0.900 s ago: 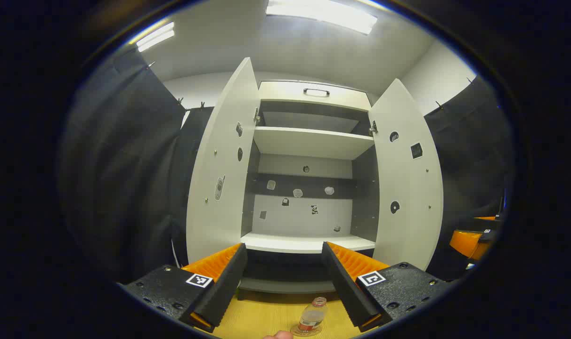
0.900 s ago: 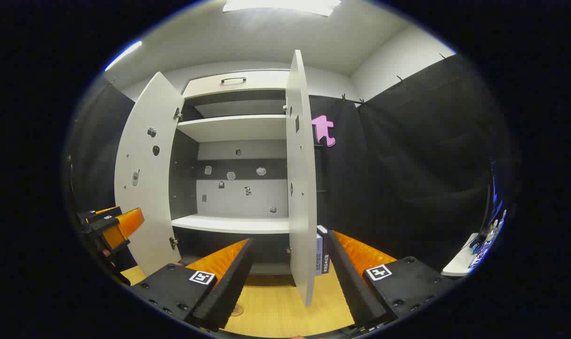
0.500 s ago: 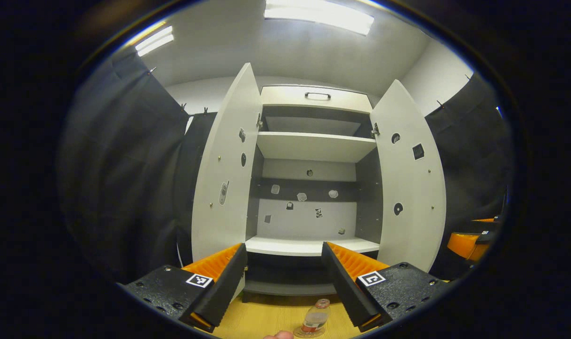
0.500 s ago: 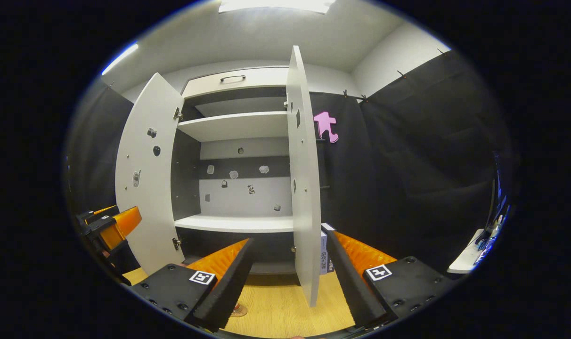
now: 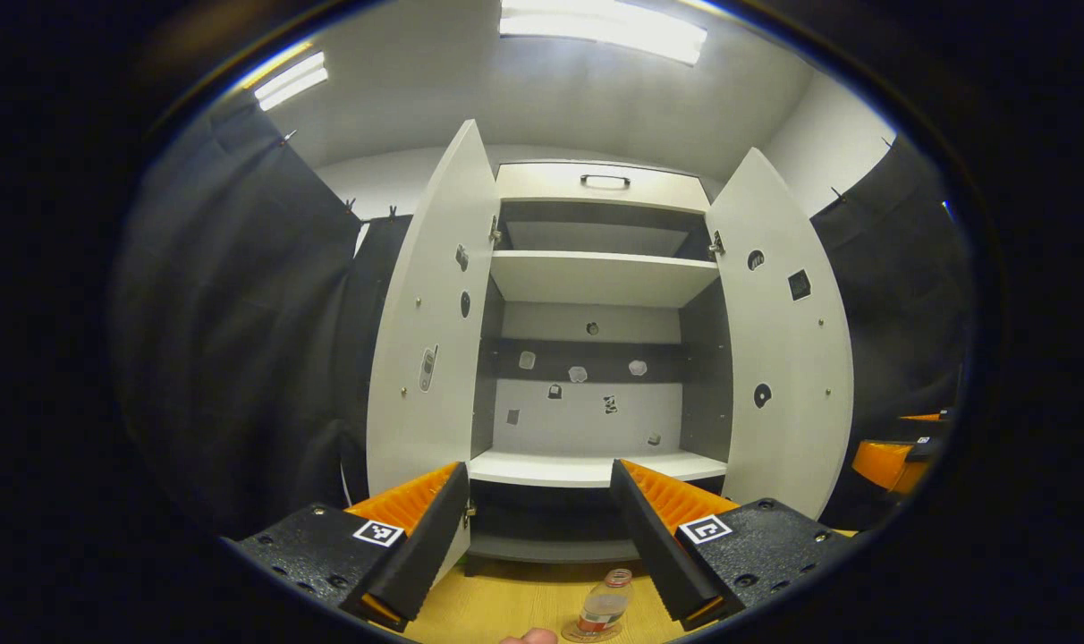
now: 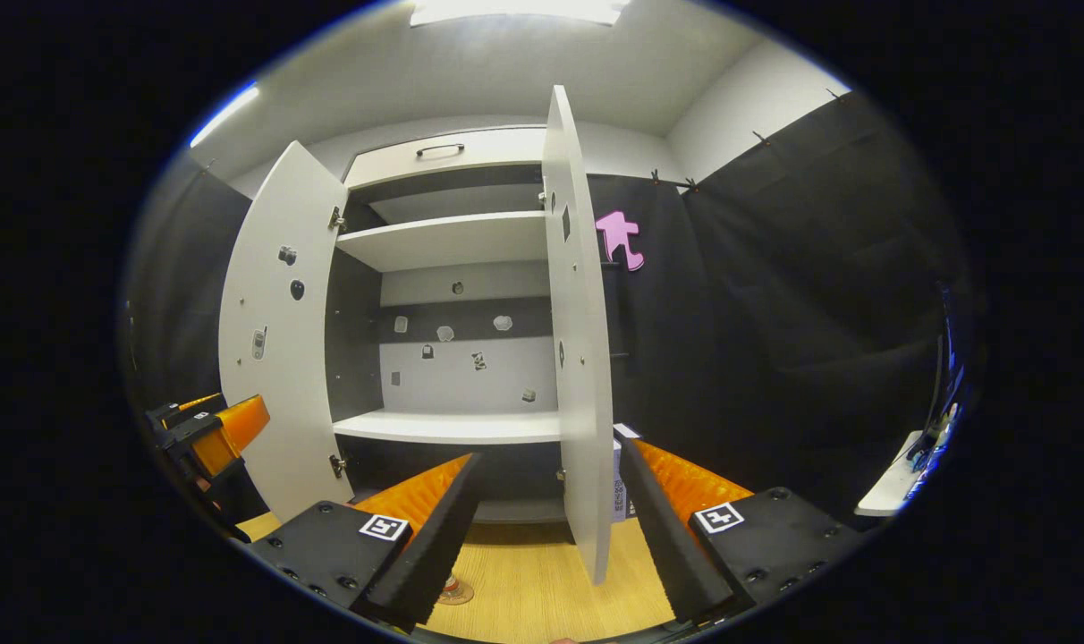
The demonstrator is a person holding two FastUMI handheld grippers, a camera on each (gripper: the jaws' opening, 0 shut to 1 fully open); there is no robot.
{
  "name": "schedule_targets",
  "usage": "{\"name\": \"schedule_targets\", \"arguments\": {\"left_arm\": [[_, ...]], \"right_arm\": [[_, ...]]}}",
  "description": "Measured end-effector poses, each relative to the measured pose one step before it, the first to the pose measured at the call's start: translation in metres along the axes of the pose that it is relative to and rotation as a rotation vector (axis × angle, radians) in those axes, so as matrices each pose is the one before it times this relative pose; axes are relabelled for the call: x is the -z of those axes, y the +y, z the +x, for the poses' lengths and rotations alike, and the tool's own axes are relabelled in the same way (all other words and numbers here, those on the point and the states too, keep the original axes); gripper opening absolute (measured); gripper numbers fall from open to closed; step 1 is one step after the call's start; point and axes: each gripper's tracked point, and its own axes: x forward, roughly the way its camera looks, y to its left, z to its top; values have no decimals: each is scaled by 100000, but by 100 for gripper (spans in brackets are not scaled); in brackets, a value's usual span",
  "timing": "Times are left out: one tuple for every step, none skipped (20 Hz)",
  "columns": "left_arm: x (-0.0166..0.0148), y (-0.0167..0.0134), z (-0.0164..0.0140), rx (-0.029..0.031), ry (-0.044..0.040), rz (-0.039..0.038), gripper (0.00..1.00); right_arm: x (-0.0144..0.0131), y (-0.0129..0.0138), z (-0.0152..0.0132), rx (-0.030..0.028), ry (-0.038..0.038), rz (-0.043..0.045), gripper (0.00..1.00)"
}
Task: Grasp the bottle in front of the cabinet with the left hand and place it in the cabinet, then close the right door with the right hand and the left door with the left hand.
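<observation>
Nothing of the task looks done yet, judging by how things lie. The small clear plastic bottle with a red cap and red label (image 5: 605, 608) stands upright on the pale wooden floor (image 5: 506, 599), low in the left gripper view, just below and between the left gripper's (image 5: 537, 528) fingers, which are spread wide with nothing between them. Ahead of that gripper stands the tall white cabinet (image 5: 596, 277), both doors swung out: the white left door (image 5: 430, 340) up and to the gripper's left, the white right door (image 5: 788, 358) up and to its right. The white lower shelf (image 5: 596, 467) straight ahead is bare.

The right gripper (image 6: 546, 528) is also wide open and holds nothing; the right door's edge (image 6: 582, 358) rises straight ahead of it, between its fingers and beyond their tips.

Left to do: grasp the bottle, set it in the cabinet, shut the right door, then the left.

The bottle's base is cut off at the bottom rim of the left gripper view. In the right gripper view only a sliver of it (image 6: 453, 588) peeps past the left finger. Small dark marks dot the cabinet's back panel and doors; what they are I cannot make out.
</observation>
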Motion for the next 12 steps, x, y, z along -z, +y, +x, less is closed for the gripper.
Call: {"name": "schedule_targets", "arguments": {"left_arm": [[34,44,68,-215,120,12,97],[-29,83,53,-195,45,-57,97],[-33,52,164,-129,-42,-54,96],[-226,29,282,-49,-337,93,96],[-222,-67,235,95,-634,269,96],[-163,-222,381,611,-794,73,97],[-176,-540,469,1449,-689,-496,96],[38,-931,529,2419,-632,-1239,96],[288,-1157,717,3558,-43,-1810,96],[856,-1304,724,3878,1048,-1806,96],[1337,-1139,808,3224,2093,-1574,96],[1432,-986,659,2652,1583,-1320,96]], "right_arm": [[-1,-12,61,-20,15,208,100],[-15,-76,8,158,-58,-30,100],[-66,-140,39,411,-304,-80,100],[-231,-104,-62,419,-565,53,100],[-240,-69,-5,193,-677,324,100],[-175,-16,-19,62,-527,382,100],[-46,6,-115,-102,-197,188,100],[-31,-15,-154,-99,-32,-188,100],[-52,-179,-155,311,-236,-459,100],[-62,-225,-67,605,-284,-558,100],[-84,-209,-208,614,-188,-490,100],[35,-107,-324,460,22,-259,100]]}}
